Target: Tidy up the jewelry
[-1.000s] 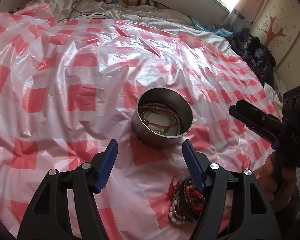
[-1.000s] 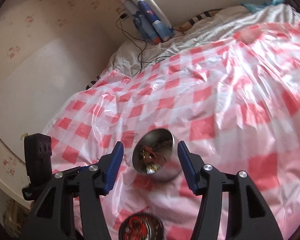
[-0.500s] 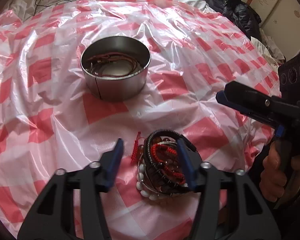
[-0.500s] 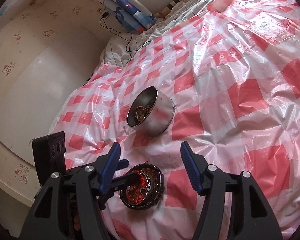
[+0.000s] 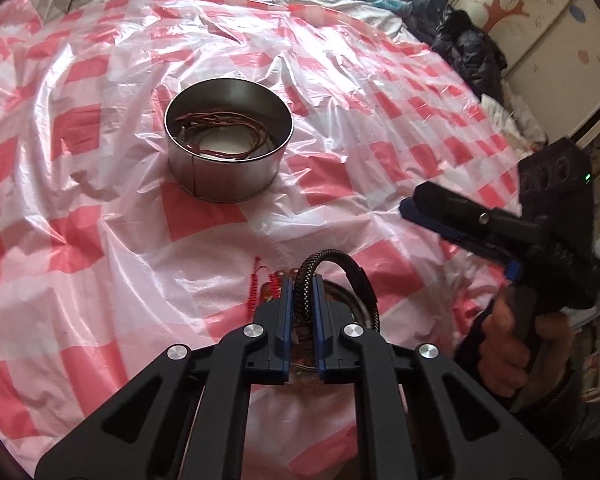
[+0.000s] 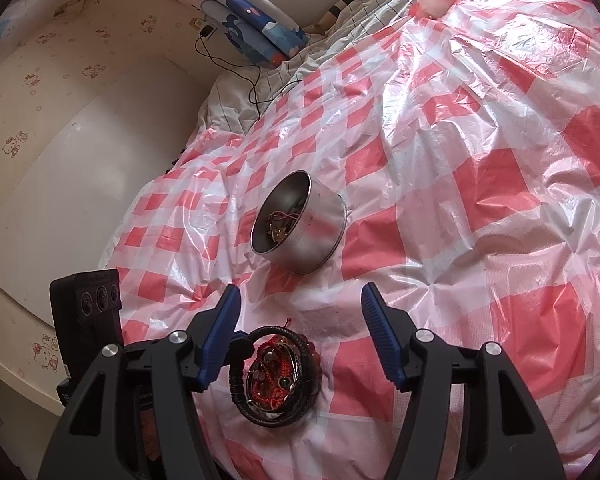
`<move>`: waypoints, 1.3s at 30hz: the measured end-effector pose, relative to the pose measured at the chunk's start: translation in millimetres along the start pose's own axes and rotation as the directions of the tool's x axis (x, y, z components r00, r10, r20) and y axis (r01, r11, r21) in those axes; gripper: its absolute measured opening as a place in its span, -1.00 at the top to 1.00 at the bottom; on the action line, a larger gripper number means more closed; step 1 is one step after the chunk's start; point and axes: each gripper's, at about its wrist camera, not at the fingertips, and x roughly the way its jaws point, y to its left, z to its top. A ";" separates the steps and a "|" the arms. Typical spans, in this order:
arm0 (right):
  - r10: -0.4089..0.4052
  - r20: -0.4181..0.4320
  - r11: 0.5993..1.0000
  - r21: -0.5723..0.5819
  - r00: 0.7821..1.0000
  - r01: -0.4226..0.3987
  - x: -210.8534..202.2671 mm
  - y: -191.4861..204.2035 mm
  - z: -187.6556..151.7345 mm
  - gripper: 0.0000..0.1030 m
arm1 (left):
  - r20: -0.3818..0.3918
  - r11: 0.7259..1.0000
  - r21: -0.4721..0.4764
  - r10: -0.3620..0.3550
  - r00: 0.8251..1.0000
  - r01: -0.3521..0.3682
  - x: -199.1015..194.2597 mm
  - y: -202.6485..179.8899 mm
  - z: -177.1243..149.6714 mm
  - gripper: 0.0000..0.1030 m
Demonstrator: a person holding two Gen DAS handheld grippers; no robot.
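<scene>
A pile of bracelets, red cords and beads ringed by a black braided bracelet, lies on the checked sheet. In the left wrist view my left gripper is closing on that black braided bracelet; both pads press on its near arc and the rest loops out beyond the tips. The pile is mostly hidden under its fingers. Just above the pile, my right gripper stands open and holds nothing. A steel bowl with red cords inside stands beyond the pile; its wall also faces the right wrist view.
A red and white checked plastic sheet covers the bed. Dark clothes lie at its far right edge. A cable and a blue patterned pillow sit near the headboard. A hand holds the right gripper.
My left gripper came down onto the pile and its jaws went from wide open to pinching the black braided bracelet. The right gripper sank towards the pile and opened slightly.
</scene>
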 end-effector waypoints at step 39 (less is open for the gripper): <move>0.069 -0.145 0.962 -0.252 0.987 -0.105 43.5 50.0 -32.5 0.85 | 0.223 0.965 -0.242 -0.043 0.974 0.098 -68.1 69.6 14.1 0.84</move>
